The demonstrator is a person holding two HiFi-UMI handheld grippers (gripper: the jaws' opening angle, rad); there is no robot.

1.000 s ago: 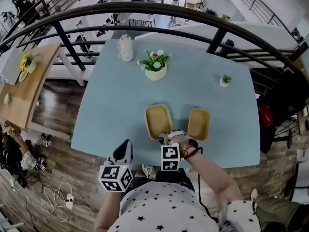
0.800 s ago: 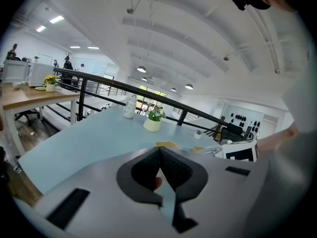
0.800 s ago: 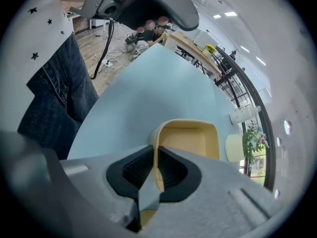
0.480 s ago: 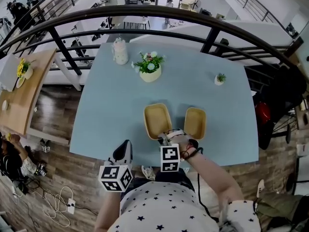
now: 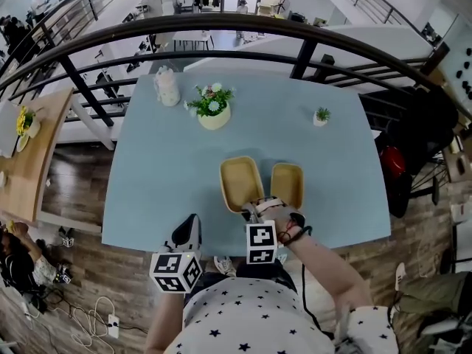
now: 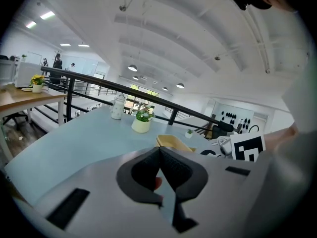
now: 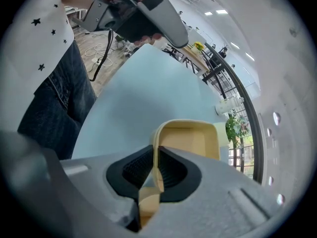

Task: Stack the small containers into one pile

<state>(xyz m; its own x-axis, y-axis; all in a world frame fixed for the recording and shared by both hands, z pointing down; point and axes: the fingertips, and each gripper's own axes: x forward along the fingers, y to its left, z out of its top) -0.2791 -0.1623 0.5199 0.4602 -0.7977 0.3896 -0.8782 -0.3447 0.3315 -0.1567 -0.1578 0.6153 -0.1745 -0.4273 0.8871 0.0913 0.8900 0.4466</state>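
The tan container (image 5: pixel 241 183) and the second container (image 5: pixel 287 185) at its 3 o'clock look like smooth matt plastic. The table (image 5: pixel 162 168) is smooth, matt. The right gripper (image 7: pixel 155 157) has ribbed black pads (image 7: pixel 137 167).

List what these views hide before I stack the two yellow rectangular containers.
- Head view: the right gripper and hand cover the near rim of the left yellow rectangular container, hiding the grip point.
- Left gripper view: the body of the shut left gripper hides all but one yellow edge; the containers cannot be told apart.
- Right gripper view: the right yellow rectangular container does not show; the gripper's body fills the lower frame.
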